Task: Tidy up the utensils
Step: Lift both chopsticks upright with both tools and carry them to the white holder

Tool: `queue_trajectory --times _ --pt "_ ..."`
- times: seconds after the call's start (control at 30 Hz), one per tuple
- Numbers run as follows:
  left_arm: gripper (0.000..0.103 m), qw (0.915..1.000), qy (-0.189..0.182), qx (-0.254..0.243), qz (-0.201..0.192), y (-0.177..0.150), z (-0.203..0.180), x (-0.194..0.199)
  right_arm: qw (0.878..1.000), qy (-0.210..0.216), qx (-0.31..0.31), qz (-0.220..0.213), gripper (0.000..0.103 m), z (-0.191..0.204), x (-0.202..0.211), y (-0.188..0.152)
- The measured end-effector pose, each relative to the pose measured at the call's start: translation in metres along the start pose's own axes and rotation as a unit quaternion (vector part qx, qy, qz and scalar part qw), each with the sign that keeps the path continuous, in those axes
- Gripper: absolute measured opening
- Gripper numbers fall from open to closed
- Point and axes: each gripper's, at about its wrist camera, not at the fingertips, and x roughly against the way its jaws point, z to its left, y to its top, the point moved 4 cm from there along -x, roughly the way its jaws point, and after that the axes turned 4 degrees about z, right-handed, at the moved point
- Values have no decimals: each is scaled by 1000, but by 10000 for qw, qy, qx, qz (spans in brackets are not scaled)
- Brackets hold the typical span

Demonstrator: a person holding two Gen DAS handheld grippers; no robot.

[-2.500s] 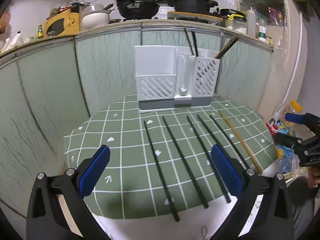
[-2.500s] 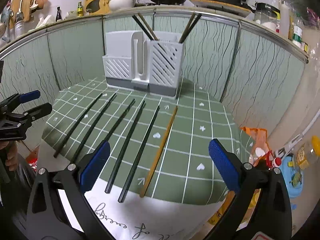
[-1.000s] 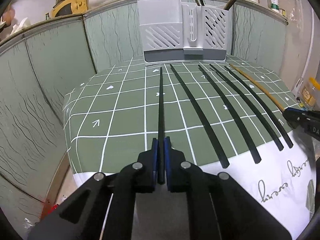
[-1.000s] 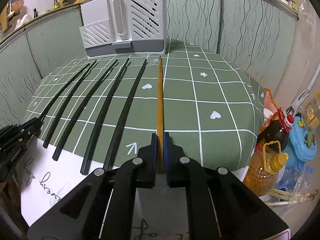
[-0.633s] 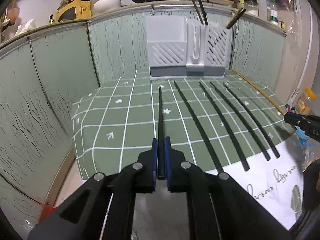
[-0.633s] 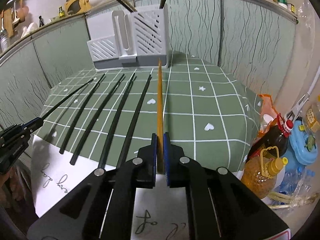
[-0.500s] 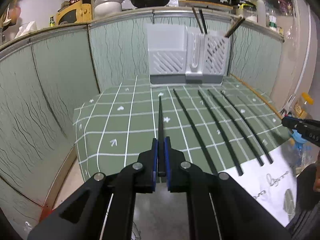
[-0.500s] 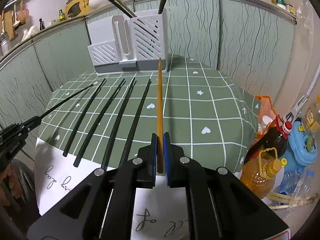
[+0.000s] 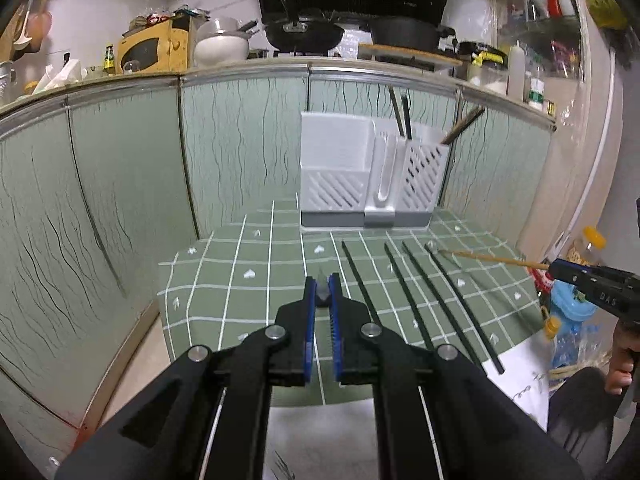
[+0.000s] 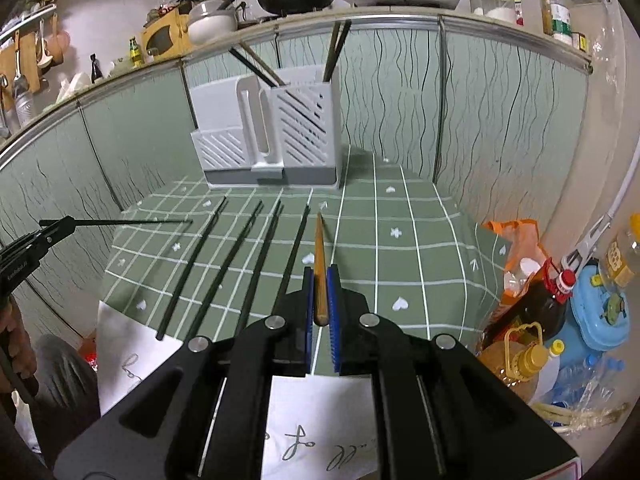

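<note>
My left gripper (image 9: 321,286) is shut on a black chopstick (image 9: 321,293), held above the table and pointing at me end-on; it shows side-on in the right wrist view (image 10: 132,222). My right gripper (image 10: 319,276) is shut on a wooden chopstick (image 10: 319,256), also lifted; it shows in the left wrist view (image 9: 492,259). Several black chopsticks (image 9: 414,284) lie side by side on the green checked tablecloth (image 9: 248,292). A white and grey utensil holder (image 9: 370,176) stands at the back, with chopsticks in its right slotted compartment (image 10: 308,132).
Green wavy-patterned panels (image 9: 120,184) wall in the table behind and at the sides. Oil bottles (image 10: 524,360) and a blue container (image 10: 600,320) stand off the right edge. White paper with writing (image 10: 312,448) lies at the front edge. Pans and a rice cooker sit on the counter above.
Both grippers closed on a chopstick at the table's front edge, then lifted them and drew back. Both held chopsticks are now raised off the cloth.
</note>
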Motion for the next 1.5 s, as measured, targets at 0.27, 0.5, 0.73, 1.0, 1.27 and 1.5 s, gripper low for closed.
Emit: queue_trajectory --times 0.27,0.5,0.73,1.0,1.27,1.5 --pt "6 9997 -69 25 -219 26 5 16 9991 57 61 -405 6 3 25 33" --pt "6 9991 -143 -37 -393 40 2 29 9977 115 91 -666 6 5 44 55" --pt "6 9986 -247 -21 -477 44 -3 36 9962 250 135 -825 6 6 57 62" --pt "6 9975 -329 -98 -619 61 -9 40 9957 220 19 -900 6 -5 62 65" --pt "6 9962 -549 -287 -618 89 -29 29 9960 199 127 -862 6 -5 61 91" --pt "6 9941 -782 -445 -598 127 -52 13 9962 397 191 -756 6 -1 56 127"
